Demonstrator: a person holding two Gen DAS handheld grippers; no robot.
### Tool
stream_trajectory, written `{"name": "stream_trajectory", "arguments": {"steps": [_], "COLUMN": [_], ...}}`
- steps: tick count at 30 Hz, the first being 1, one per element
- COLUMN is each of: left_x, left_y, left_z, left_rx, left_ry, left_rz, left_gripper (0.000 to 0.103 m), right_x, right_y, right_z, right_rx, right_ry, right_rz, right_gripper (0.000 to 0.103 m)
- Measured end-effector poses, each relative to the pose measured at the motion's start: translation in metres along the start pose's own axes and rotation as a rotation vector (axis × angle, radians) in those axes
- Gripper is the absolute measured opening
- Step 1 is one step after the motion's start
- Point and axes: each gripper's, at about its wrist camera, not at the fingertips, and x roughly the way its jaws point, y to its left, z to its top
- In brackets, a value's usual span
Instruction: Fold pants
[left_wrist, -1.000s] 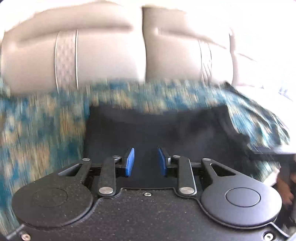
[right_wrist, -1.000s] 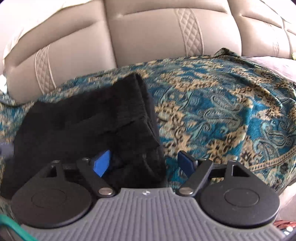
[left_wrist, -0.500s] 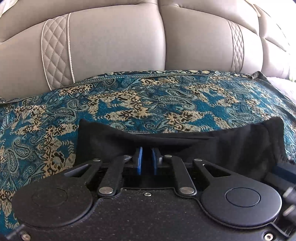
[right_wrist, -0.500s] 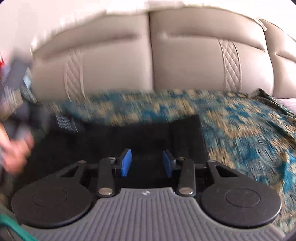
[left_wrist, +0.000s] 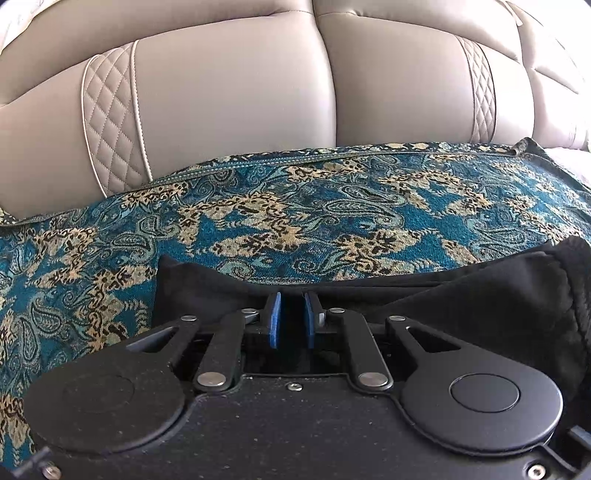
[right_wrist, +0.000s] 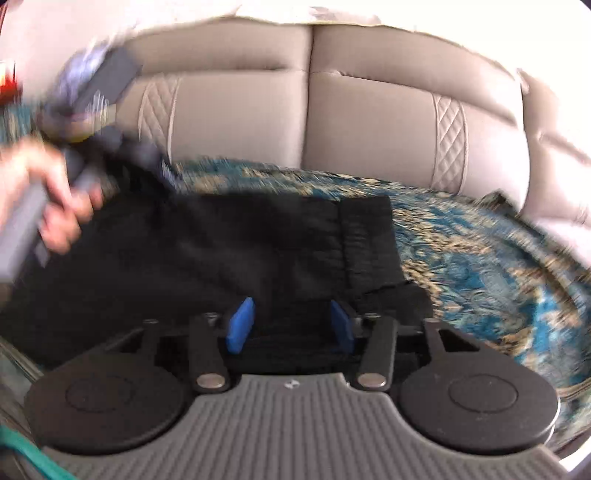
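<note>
Black pants (left_wrist: 461, 295) lie folded on a teal and gold patterned blanket (left_wrist: 332, 214) on a sofa seat. My left gripper (left_wrist: 291, 319) is shut on the near edge of the pants, its blue pads almost together with black cloth between them. In the right wrist view the pants (right_wrist: 258, 240) fill the middle, with the ribbed waistband at their right end. My right gripper (right_wrist: 290, 325) is open over their near edge, its blue pads wide apart. The right wrist view is blurred by motion.
Beige leather sofa back cushions (left_wrist: 229, 92) rise behind the blanket. In the right wrist view, a hand holding the other gripper's grey handle (right_wrist: 48, 206) is at the left. The blanket's far right corner (left_wrist: 528, 144) is turned up by the cushion.
My left gripper has closed from open onto the pants' edge. My right gripper has moved over the pants, its pads narrowing then widening again.
</note>
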Motion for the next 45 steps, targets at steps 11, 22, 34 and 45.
{"name": "stream_trajectory", "arguments": {"steps": [11, 22, 34, 45], "left_x": [0.0, -0.001, -0.058, -0.04], "left_y": [-0.002, 0.003, 0.073, 0.111], "left_z": [-0.001, -0.001, 0.003, -0.042], "left_rx": [0.011, -0.012, -0.172, -0.28], "left_ry": [-0.01, -0.01, -0.063, 0.081], "left_rz": [0.003, -0.018, -0.069, -0.092], "left_gripper": [0.014, 0.015, 0.039, 0.04], "right_x": [0.056, 0.04, 0.049, 0.102], "right_y": [-0.014, -0.038, -0.099, -0.102], "right_z": [0.039, -0.003, 0.037, 0.041], "right_rx": [0.044, 0.098, 0.283, 0.174], "right_ry": [-0.012, 0.034, 0.017, 0.09], "right_rz": [-0.155, -0.174, 0.06, 0.21], "right_gripper": [0.069, 0.08, 0.089, 0.066]}}
